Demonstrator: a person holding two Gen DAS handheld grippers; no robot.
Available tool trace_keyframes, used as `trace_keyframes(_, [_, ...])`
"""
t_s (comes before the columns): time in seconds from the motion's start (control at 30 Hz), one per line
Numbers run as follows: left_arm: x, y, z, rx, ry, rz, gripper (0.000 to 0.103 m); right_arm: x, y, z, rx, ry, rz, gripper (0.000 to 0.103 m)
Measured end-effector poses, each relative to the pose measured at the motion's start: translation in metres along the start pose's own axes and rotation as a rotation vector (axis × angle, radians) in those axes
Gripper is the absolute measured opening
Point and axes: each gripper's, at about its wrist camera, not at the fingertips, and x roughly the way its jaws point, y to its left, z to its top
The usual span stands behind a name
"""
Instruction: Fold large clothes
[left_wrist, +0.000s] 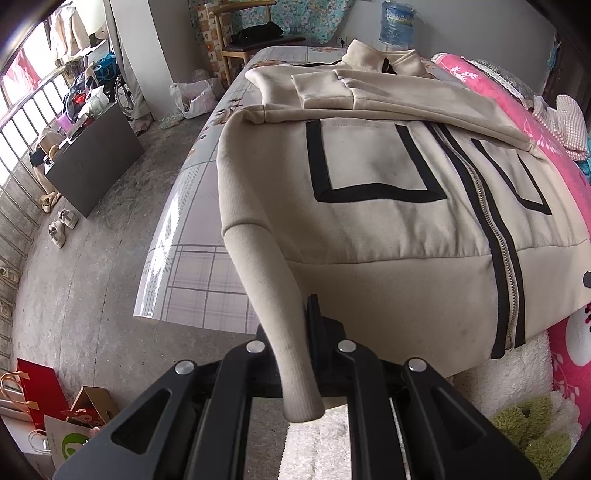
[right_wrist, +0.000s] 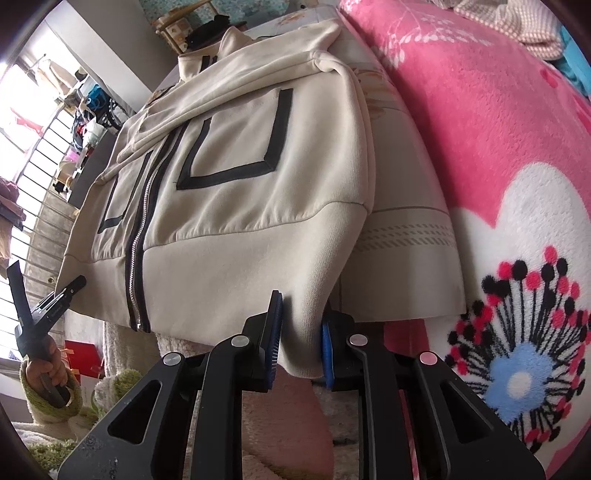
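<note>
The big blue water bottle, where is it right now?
In the left wrist view the water bottle stands at the top right, against the wall beyond the far end of the bed, just behind the collar of the cream jacket.

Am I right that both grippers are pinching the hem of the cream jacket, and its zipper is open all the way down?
Not quite. The left gripper and right gripper do pinch the hem corners of the cream jacket, but the zipper is closed along the whole front. Both wrist views show it done up.
</note>
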Motion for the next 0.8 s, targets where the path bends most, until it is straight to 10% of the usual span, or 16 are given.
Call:
trace_keyframes(0.57, [-0.007,-0.004,-0.001,0.022,-0.027,0.032,0.007,-0.022,-0.001,0.002,-0.004,-0.071,0.095,0.004])
trace_keyframes(0.8, [-0.027,0.012,0.008,-0.046,-0.089,-0.09,0.005,-0.034,-0.002,0.008,0.025,-0.131,0.191,0.004])
